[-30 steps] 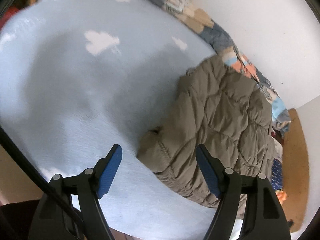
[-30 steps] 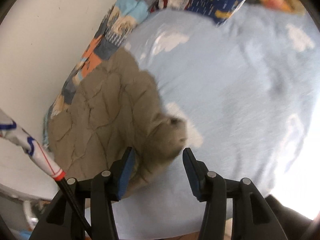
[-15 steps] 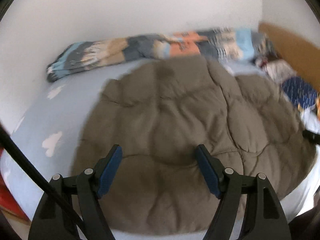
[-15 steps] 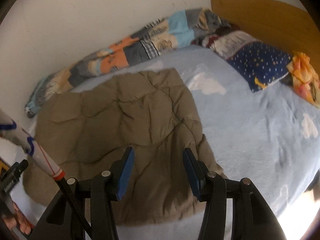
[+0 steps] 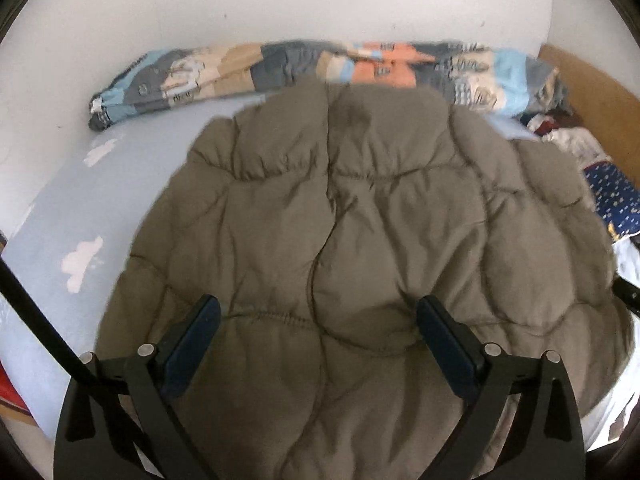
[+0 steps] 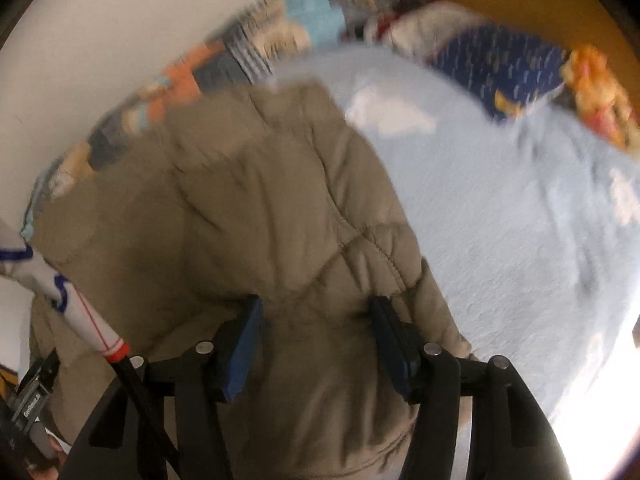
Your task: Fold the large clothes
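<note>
One quilted olive-brown jacket (image 5: pixel 360 220) lies spread on the light-blue bed sheet (image 5: pixel 60 208), directly ahead of and beneath both grippers. The left gripper (image 5: pixel 318 336) hovers over the near part of the garment with its two blue-padded fingers spread wide and nothing between them. The right gripper (image 6: pixel 316 344) is likewise parted; padded fabric bulges up between its fingers (image 6: pixel 244 344), but the jaws have not closed on it, and motion blur leaves contact with the pads uncertain.

Handling, as judged: the jacket appears soft, puffy and compressible, light for its bulk, with a smooth shell that may slide between pads. Thick filling will resist sharp creases and tend to spring back. Stitched seams and the hemmed edge to the right of the right gripper look the firmest places to pinch; a grip on a puffed panel alone would likely slip.

Count: one jacket, two grippers. Beyond the jacket, against the wall, lies one rolled patchwork blanket (image 5: pixel 320 68). Farther right of the grippers are one dark-blue patterned pillow (image 6: pixel 508 68) and one orange cloth (image 6: pixel 596 84), well apart from the jacket.
</note>
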Demonstrator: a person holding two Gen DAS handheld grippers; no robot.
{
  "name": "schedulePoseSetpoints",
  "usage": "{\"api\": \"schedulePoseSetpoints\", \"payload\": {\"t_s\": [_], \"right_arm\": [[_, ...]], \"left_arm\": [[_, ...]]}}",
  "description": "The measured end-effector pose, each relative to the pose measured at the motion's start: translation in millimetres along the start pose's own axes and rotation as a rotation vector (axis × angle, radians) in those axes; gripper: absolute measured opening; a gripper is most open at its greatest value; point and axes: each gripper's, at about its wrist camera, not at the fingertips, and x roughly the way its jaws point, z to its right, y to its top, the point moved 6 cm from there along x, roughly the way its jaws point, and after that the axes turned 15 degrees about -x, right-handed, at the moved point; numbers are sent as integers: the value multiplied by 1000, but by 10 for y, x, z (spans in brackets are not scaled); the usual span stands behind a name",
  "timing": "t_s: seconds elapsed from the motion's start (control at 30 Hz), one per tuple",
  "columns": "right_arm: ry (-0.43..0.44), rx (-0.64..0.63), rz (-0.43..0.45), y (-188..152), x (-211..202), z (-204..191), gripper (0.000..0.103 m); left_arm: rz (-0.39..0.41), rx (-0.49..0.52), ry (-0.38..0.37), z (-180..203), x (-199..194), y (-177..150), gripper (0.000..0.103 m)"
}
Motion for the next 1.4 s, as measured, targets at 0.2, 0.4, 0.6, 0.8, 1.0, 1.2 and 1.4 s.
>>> {"api": "schedulePoseSetpoints", "payload": {"t_s": [0.2,0.4,0.6,0.8,1.0,1.2,1.4], "right_arm": [[102,-212,81,19,-187,-638,61],[121,-297,-25,-196,48,-953,63],[109,-312,-63,-229,235,-911,67],[156,-235,-16,-165,-1,-763,67],[33,-132,44,-253,-370,-221,67],[18,-69,-48,-439,-299,17,67],[31,-84,-115,-485,-87,-30,69]], "left_arm": [[57,48,-52,196,-328,-181,99],[31,180,-10,428,-156,-403,99],[17,181,4,405,-20,-421,99],[42,159,-2,396,-163,-412,99],[114,195,22,411,-376,-475,99],[136,232,49,463,-436,-597,99],[154,265,69,480,-395,-640,99]]}}
